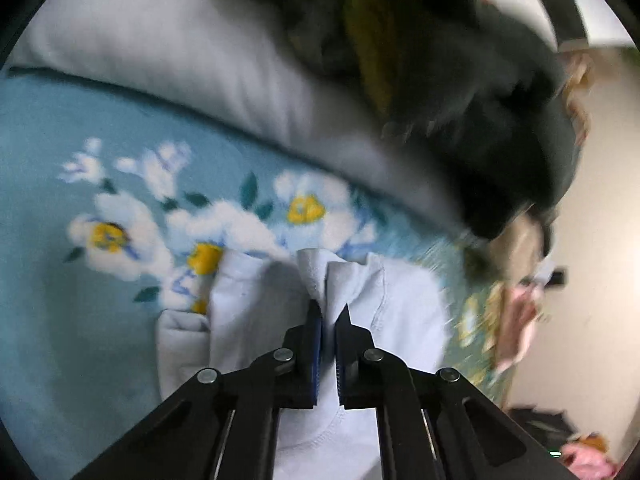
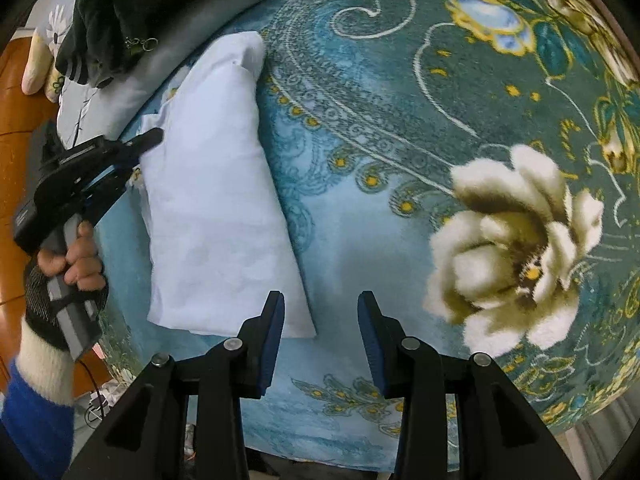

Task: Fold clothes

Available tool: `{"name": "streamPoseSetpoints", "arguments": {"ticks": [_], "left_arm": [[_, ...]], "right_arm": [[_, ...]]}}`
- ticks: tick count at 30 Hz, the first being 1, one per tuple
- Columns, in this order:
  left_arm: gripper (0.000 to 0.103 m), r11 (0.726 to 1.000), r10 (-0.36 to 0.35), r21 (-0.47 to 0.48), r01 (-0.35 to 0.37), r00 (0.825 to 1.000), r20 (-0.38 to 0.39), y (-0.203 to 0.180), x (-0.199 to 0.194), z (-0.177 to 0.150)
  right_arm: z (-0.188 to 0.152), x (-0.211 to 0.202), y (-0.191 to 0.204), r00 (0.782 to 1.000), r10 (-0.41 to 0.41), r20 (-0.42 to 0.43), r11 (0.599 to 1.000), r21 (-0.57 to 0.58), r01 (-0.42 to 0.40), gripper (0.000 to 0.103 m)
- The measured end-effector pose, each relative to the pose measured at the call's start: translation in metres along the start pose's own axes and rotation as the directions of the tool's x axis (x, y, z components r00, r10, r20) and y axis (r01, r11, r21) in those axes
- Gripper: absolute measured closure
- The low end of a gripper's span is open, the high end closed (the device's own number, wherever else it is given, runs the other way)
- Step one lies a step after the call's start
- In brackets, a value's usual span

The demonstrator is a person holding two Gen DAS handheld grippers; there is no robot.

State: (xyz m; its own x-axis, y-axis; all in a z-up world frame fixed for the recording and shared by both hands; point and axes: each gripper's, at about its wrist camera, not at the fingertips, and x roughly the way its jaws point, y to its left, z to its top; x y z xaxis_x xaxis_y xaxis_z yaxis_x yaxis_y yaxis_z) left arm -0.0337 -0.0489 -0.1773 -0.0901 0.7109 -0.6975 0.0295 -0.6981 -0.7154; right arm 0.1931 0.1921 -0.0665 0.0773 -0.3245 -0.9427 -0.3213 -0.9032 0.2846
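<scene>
Left claw (image 1: 329,312) is clamped on a bunched edge of the folded pale-blue cotton garment (image 2: 216,200), probably to make another fold, on the teal floral blanket (image 2: 360,240); right claw (image 2: 321,312) hangs open, empty.

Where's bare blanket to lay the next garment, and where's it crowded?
Free: the blanket between the white garment and the cream flower print, under the open right gripper. Crowded: far edge, with the dark clothes pile on the grey pillow.
</scene>
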Motion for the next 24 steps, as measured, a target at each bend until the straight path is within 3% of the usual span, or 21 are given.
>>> {"name": "streamPoseSetpoints", "arguments": {"ticks": [3,4,7,8,9,11,14,17,20,23,24], "left_arm": [[0.097,0.997,0.070,-0.048,-0.067,0.996,0.051,0.026,-0.020,0.000],[0.097,0.991,0.121,-0.059,-0.119,0.992,0.023,0.039,-0.017,0.001],[0.089,0.988,0.099,-0.113,-0.101,0.995,-0.024,0.057,-0.015,0.002],[0.075,0.989,0.074,-0.128,-0.077,0.997,-0.022,0.060,-0.018,0.002],[0.054,0.990,0.060,-0.130,-0.061,0.998,-0.015,0.060,-0.023,0.000],[0.045,0.991,0.006,-0.135,-0.006,1.000,0.000,0.061,-0.037,-0.010],[0.042,0.988,-0.015,-0.151,0.016,1.000,0.006,0.070,-0.058,-0.040],[0.041,0.987,-0.007,-0.158,-0.001,0.999,-0.049,0.079,-0.056,-0.074],[0.041,0.989,0.044,-0.137,-0.061,0.991,-0.127,0.086,-0.045,-0.108],[0.044,0.988,0.051,-0.137,-0.072,0.988,-0.149,0.091,-0.038,-0.125],[0.052,0.988,0.058,-0.136,-0.078,0.988,-0.146,0.091,-0.038,-0.127]], "right_arm": [[0.006,0.000,0.007,1.000,0.009,0.001,1.000,-0.014,-0.009,0.064],[0.009,0.000,0.010,1.000,0.012,0.000,1.000,-0.018,-0.012,0.064],[0.014,0.005,0.016,1.000,0.023,-0.012,0.999,-0.030,-0.023,0.064],[0.014,0.008,0.019,0.999,0.027,-0.017,0.999,-0.034,-0.028,0.064],[0.015,0.010,0.022,0.999,0.031,-0.021,0.999,-0.038,-0.032,0.063],[0.015,0.014,0.026,0.999,0.038,-0.031,0.998,-0.042,-0.040,0.057],[0.012,0.019,0.031,0.998,0.045,-0.044,0.998,-0.043,-0.047,0.057],[0.010,0.021,0.033,0.998,0.045,-0.053,0.998,-0.039,-0.047,0.057],[0.008,0.023,0.032,0.997,0.045,-0.060,0.999,-0.028,-0.046,0.057],[0.007,0.023,0.029,0.997,0.043,-0.065,0.999,-0.020,-0.045,0.057],[0.007,0.024,0.029,0.997,0.040,-0.066,0.999,-0.019,-0.042,0.057]]}}
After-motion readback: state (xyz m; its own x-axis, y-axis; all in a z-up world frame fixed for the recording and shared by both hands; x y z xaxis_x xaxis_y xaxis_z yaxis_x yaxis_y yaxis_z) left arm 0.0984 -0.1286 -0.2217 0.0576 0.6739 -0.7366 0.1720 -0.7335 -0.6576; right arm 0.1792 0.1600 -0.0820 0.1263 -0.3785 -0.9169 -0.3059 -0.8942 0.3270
